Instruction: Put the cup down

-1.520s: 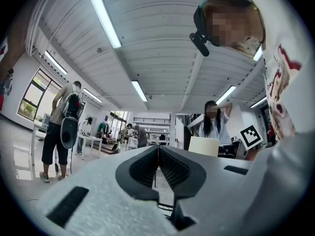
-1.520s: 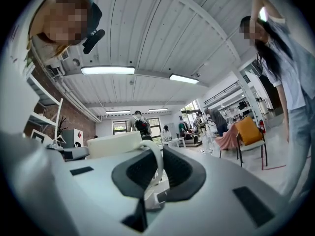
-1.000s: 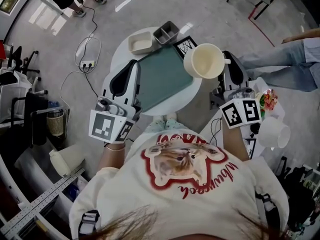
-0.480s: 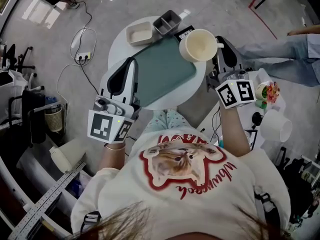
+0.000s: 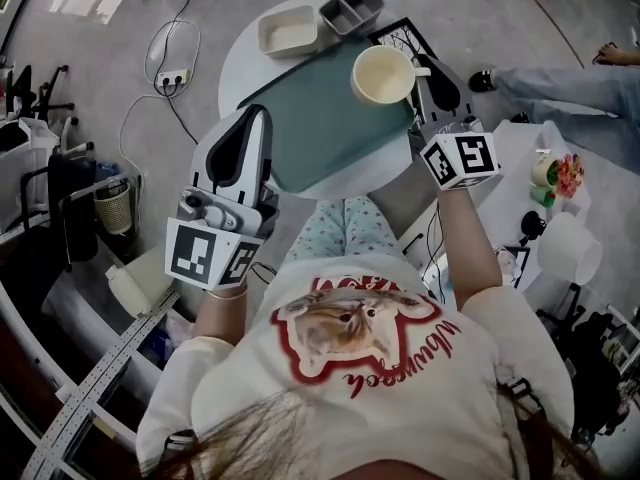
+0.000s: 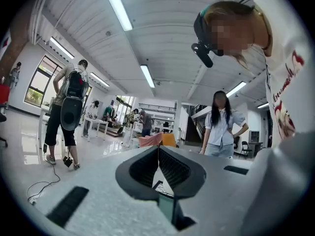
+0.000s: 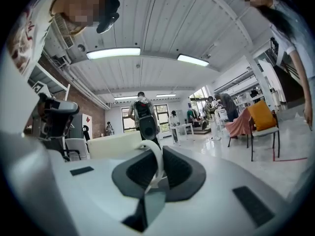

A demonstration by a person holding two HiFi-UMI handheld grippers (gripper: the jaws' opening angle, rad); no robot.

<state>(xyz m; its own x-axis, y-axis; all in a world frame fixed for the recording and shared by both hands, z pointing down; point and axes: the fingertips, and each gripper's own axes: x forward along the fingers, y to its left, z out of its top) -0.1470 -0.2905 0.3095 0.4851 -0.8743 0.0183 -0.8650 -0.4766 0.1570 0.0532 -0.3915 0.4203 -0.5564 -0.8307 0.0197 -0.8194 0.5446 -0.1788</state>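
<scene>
Right gripper (image 5: 428,74): jaws clamped on the handle of the cream cup (image 5: 380,75), the handle showing as a white curved band between the pads in the right gripper view; cup upright, mouth open to the head camera, interior bare; it sits over the far right corner of the teal mat (image 5: 320,128); whether its base touches the mat cannot be told.

Left gripper (image 5: 256,118): jaws together, meeting in a thin line, nothing between them; it lies over the left rim of the round white table (image 5: 245,60), just beside the mat's left edge and well apart from the cup.

Surroundings: a white rectangular dish (image 5: 288,31) and a grey two-part tray (image 5: 352,8) stand at the table's far edge, beyond the mat; a black-patterned marker card (image 5: 400,38) lies just behind the cup, partly covered by it; the mat's middle is bare.

Off the table: a power strip (image 5: 172,75) with cable on the floor at left; another person's legs (image 5: 560,80) at right.
</scene>
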